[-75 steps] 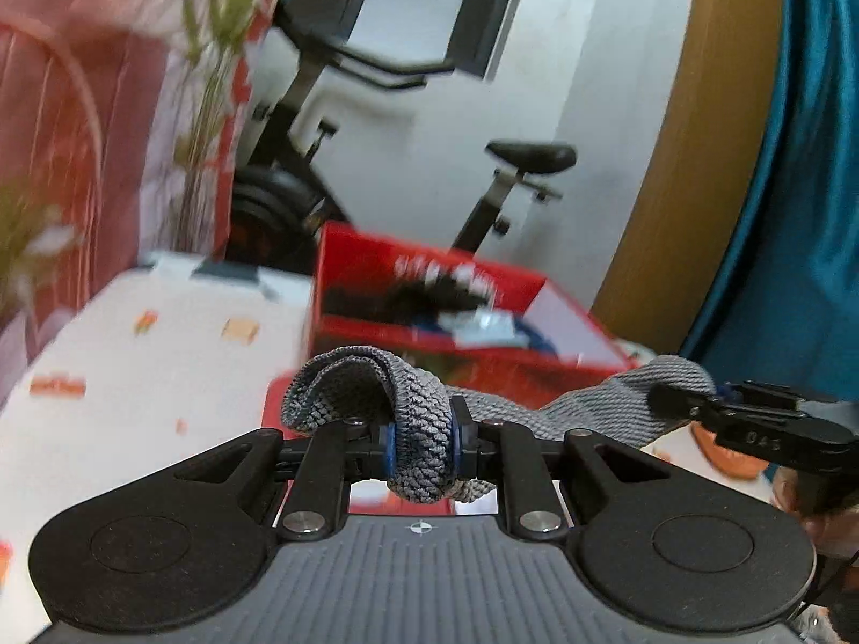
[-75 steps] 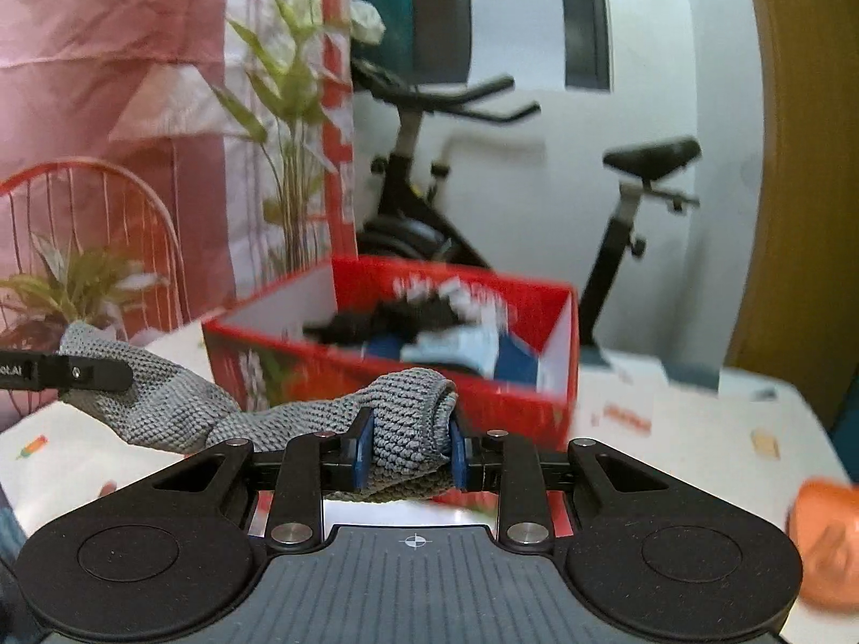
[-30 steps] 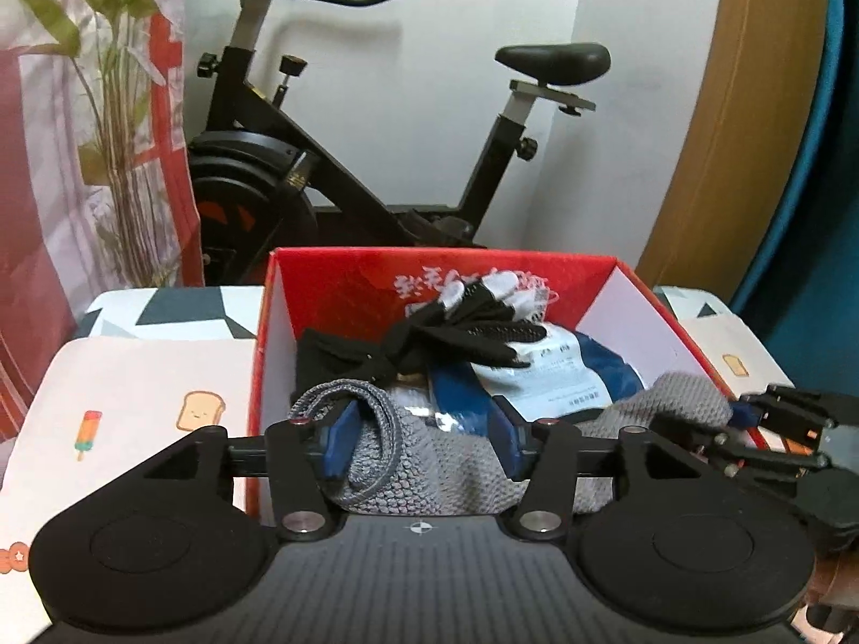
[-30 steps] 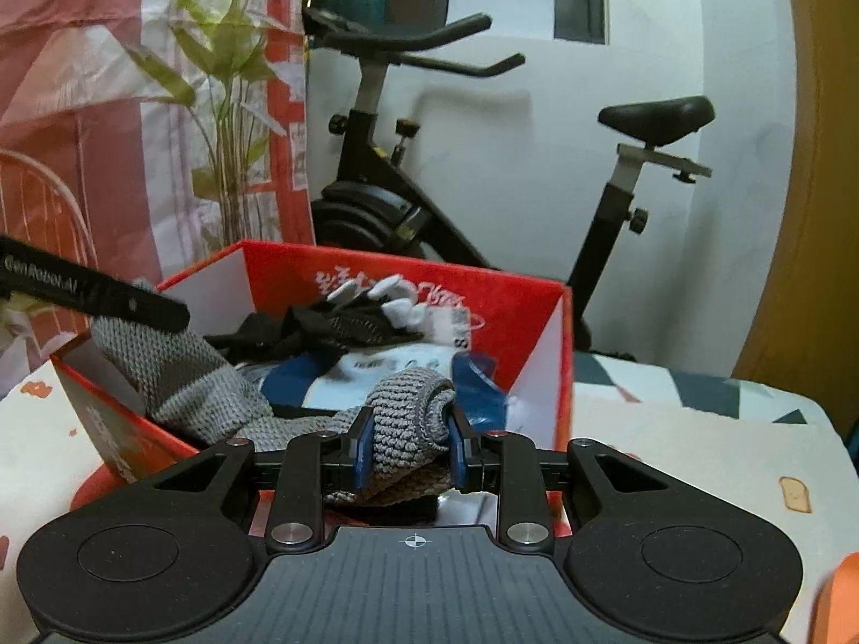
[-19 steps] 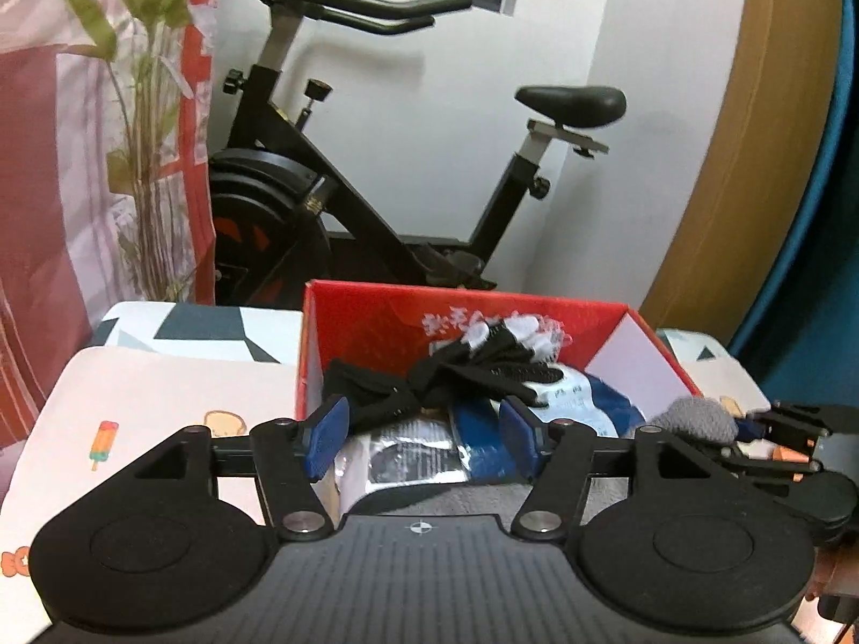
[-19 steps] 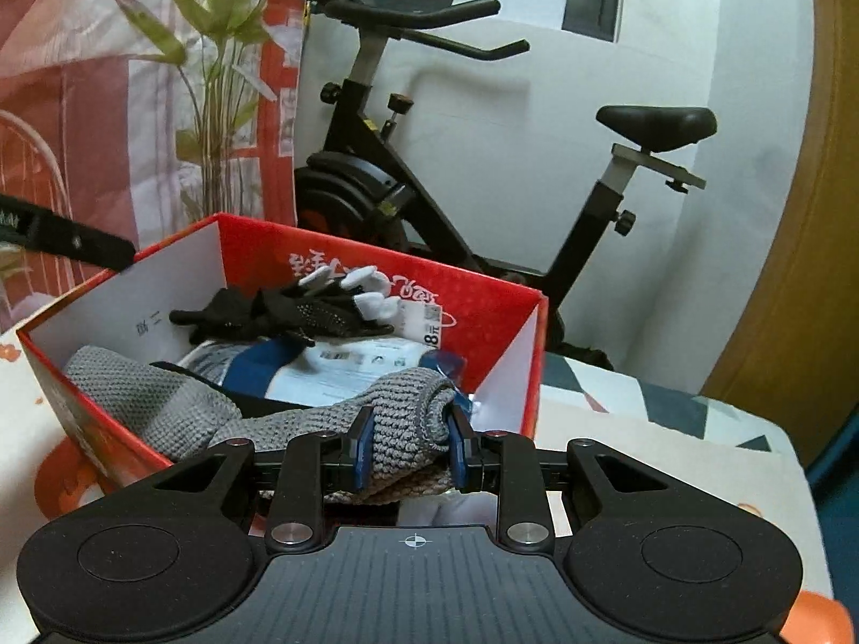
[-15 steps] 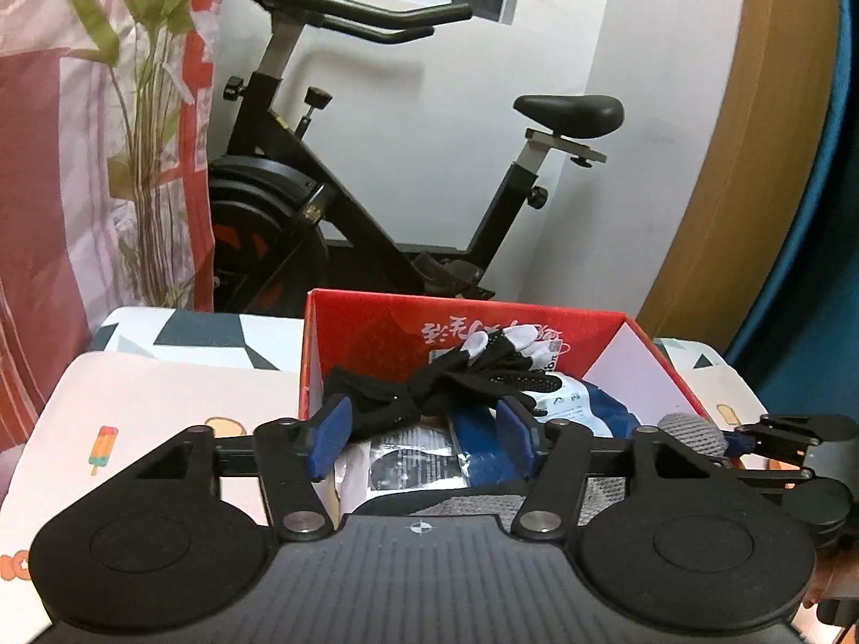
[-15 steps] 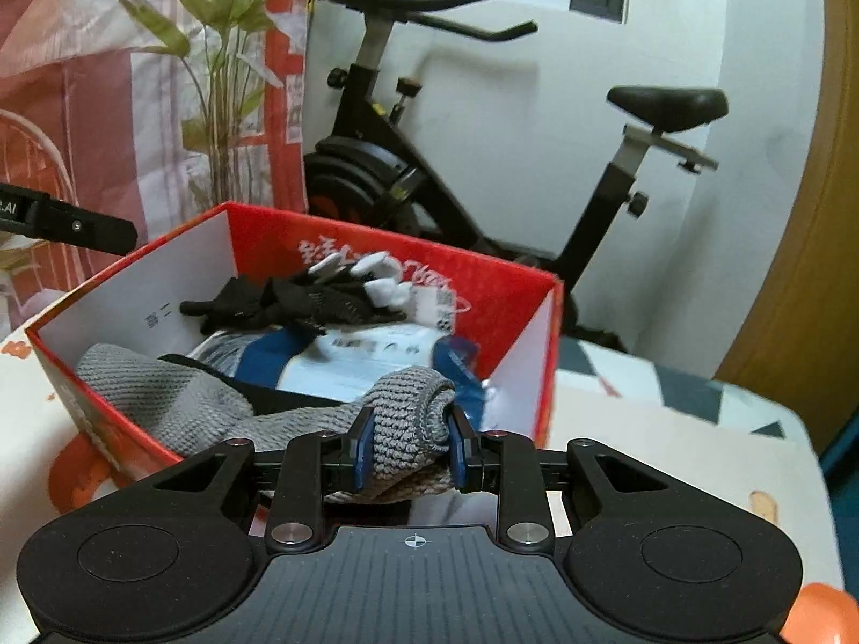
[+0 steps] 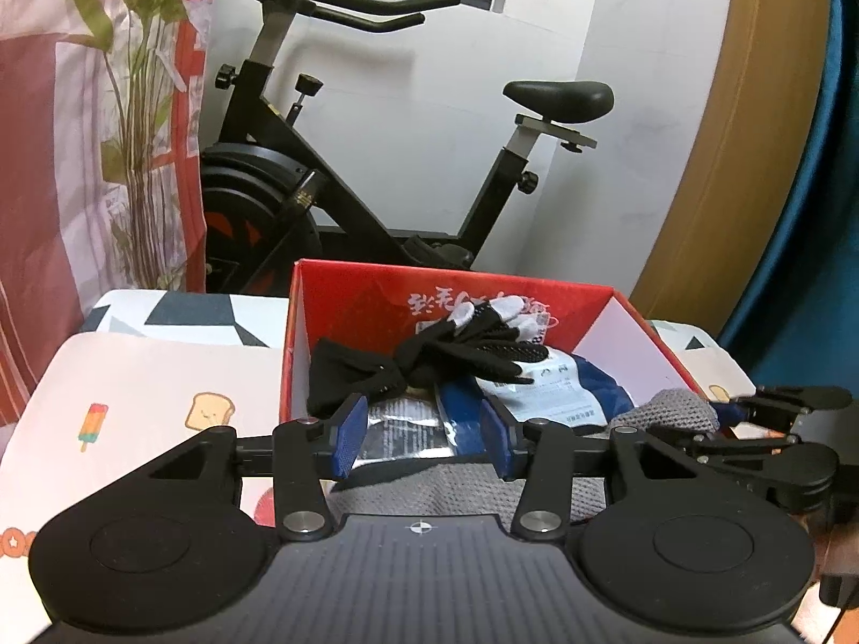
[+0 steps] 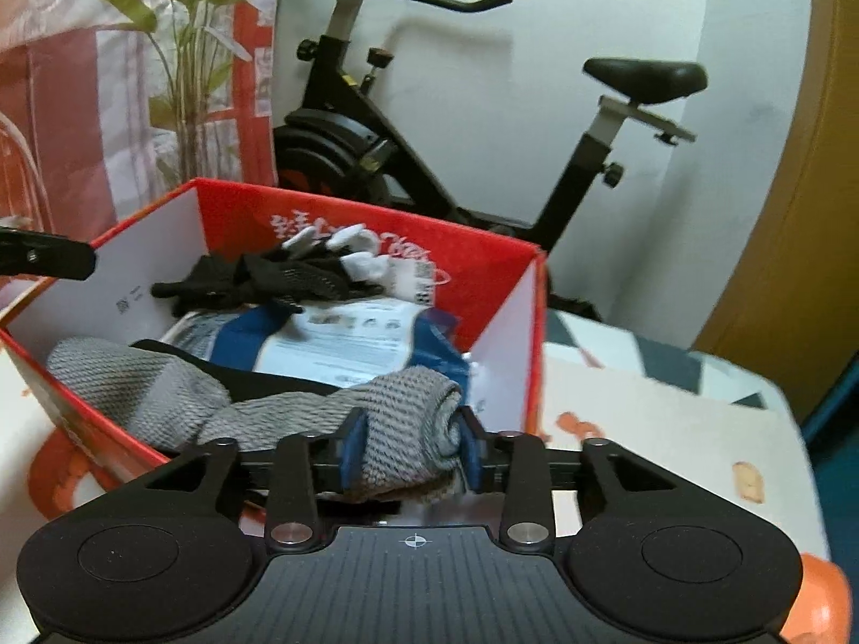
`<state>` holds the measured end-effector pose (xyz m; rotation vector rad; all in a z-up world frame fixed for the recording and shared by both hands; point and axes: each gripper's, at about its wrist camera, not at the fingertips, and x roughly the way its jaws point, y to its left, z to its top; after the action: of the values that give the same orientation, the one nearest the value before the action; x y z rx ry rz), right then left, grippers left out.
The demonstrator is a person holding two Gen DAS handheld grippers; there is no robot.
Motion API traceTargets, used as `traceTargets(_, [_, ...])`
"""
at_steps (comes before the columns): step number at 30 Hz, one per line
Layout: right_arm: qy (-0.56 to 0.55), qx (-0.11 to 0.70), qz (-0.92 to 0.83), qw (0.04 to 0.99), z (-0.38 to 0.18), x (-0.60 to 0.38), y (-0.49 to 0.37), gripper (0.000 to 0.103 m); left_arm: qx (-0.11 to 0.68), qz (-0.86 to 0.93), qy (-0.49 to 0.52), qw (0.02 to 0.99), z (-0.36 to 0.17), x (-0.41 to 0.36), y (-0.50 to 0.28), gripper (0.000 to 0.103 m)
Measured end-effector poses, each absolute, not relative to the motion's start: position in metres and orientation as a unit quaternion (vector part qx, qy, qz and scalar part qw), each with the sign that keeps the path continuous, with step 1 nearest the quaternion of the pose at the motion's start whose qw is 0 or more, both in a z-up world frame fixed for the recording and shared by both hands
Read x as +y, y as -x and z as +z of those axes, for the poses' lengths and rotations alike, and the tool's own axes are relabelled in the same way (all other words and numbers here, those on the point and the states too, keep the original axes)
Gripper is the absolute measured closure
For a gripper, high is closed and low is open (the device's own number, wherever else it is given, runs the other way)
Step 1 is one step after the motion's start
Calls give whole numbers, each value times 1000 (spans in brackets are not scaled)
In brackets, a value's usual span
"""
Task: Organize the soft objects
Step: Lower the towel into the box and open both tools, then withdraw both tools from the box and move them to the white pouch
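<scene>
A grey knitted cloth (image 10: 161,397) lies across the near side of the red box (image 10: 365,225), over black gloves (image 10: 257,279) and a blue-and-white packet (image 10: 343,343). My right gripper (image 10: 410,443) is shut on the cloth's right end at the box's near right corner. My left gripper (image 9: 424,432) is open and empty just in front of the red box (image 9: 376,295); the cloth (image 9: 456,488) lies below its fingers. The right gripper (image 9: 773,418) shows at the right edge of the left wrist view, holding the cloth's end (image 9: 676,413).
The box stands on a table with a white cartoon-print cloth (image 9: 161,375). An exercise bike (image 9: 343,204) stands behind the table. A plant (image 10: 188,80) and a red-and-white curtain are at the left. An orange object (image 10: 827,601) lies at the near right.
Both grippers carried the grey cloth over and into the red box. My left gripper opened and let go of its end, then drew back a little. The right gripper's jaws have parted slightly.
</scene>
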<state>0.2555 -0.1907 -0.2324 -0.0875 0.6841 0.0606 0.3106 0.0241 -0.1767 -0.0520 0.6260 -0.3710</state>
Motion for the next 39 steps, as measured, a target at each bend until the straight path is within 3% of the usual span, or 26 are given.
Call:
traceTargets(2, [61,328,20,942,-230,-194,-253,59,305,-183,26,934,-176,24,-306,54])
traceTargets(12, [17,293,21,956,-200,-222,-227,55,299,-181,32,936,-174,23,-293,53])
traceTargets(14, [9,282,32,959,-198,-223,-218,39,295,-181,31,938,-173,22,-289,51])
traceTargets(17, [0,262,40,964,-198,-221,-203,25,288,-178,29,941,-173,22,-279,49])
traceTargets(24, [-47,214,35,975,-204,-216,-162,1,273,-164,33,947,-180,26,-243,48])
traceTargets(34, [-68,215,39,973,-257,-206,-118,1,319,-172,53,931,-230,18,-210,48])
traceTargets(39, [-82,263,45,960,-290,-203,-118,11,359,-177,49,915,-263,10,-211,49])
